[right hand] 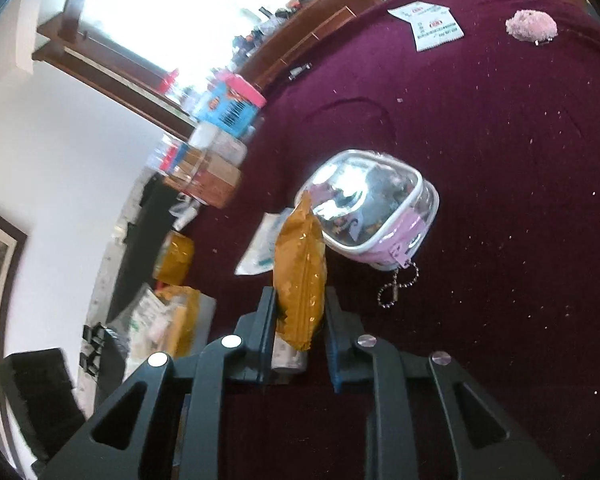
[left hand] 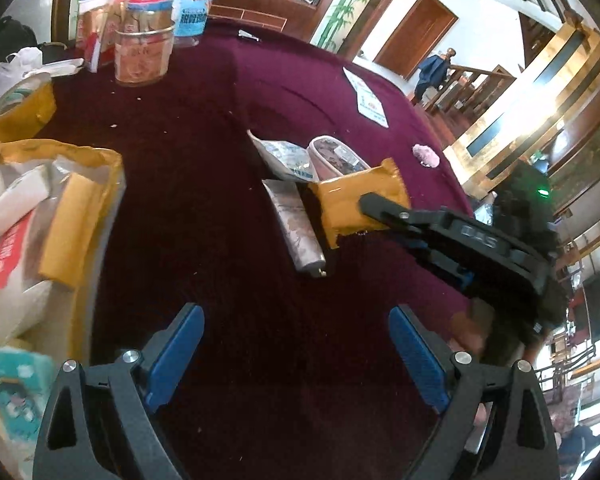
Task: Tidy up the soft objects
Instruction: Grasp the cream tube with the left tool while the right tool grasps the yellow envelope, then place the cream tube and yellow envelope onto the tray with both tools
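1. Right tool (right hand: 300, 320) clenched on yellow packet (right hand: 300, 272), lifted off the maroon tabletop (right hand: 500, 200); left tool (left hand: 296, 356) released, empty.
2. Risk: grip sits at packet's end; slick film may slip, dropping onto clear pouch (right hand: 372, 208).

The right gripper (right hand: 300, 320) pinches a packet (right hand: 300, 276) just above the table (left hand: 204, 168), with a pouch (right hand: 374, 208) right behind it and a sachet (left hand: 280, 156) lying to the pouch's left. A tube (left hand: 298, 228) lies under the packet's near edge. Further right sits a fluffy ball (left hand: 426, 155), a card (left hand: 368, 100) beyond it. At the far left stands a jar (left hand: 144, 46); a box (left hand: 96, 240) of packages sits at the left edge.
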### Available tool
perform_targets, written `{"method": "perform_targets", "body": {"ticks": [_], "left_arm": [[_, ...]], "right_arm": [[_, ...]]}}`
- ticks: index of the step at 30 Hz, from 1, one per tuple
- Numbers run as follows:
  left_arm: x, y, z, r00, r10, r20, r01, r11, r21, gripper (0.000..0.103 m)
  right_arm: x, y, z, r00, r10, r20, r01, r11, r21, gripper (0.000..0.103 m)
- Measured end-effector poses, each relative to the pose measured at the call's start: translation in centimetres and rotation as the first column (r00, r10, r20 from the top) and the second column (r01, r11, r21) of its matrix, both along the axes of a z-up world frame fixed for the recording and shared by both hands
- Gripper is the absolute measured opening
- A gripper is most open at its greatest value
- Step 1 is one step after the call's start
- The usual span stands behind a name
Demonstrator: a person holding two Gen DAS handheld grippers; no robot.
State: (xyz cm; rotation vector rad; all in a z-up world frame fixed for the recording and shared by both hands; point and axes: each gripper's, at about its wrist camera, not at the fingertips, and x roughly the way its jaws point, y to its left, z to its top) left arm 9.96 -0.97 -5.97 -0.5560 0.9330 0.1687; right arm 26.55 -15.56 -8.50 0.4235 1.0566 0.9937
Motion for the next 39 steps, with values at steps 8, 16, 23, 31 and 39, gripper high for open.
{"method": "perform_targets", "body": {"ticks": [8, 16, 23, 31, 39], "left_arm": [[4.7, -1.0, -0.9, 0.999, -0.008, -0.05, 0.012, 0.997, 0.079, 0.088], [8.5, -0.8, -3.8, 0.99, 0.011, -0.137, 0.008, 0.99, 0.139, 0.044], [4.4, -0.5, -3.9, 0.987, -0.024, -0.157, 0.037, 0.996, 0.083, 0.024], [2.0, -1.2, -3.8, 0.985, -0.058, -0.165, 0.076, 0.992, 0.105, 0.026], [0.8, -0.6, -3.5, 0.991, -0.04, -0.129, 0.048, 0.997, 0.055, 0.025]], "right_arm": [[-0.1, -3.0, 1.8, 0.988, -0.133, 0.073, 0.128, 0.989, 0.068, 0.02], [0.4, -3.8, 1.3, 0.986, -0.165, 0.038, 0.161, 0.983, 0.086, 0.02], [0.5, -3.7, 1.3, 0.987, -0.154, 0.035, 0.151, 0.986, 0.078, 0.02], [0.4, -3.0, 1.2, 0.99, -0.135, 0.038, 0.132, 0.989, 0.064, 0.02], [0.4, -2.9, 1.1, 0.992, -0.123, 0.04, 0.12, 0.991, 0.06, 0.02]]}}
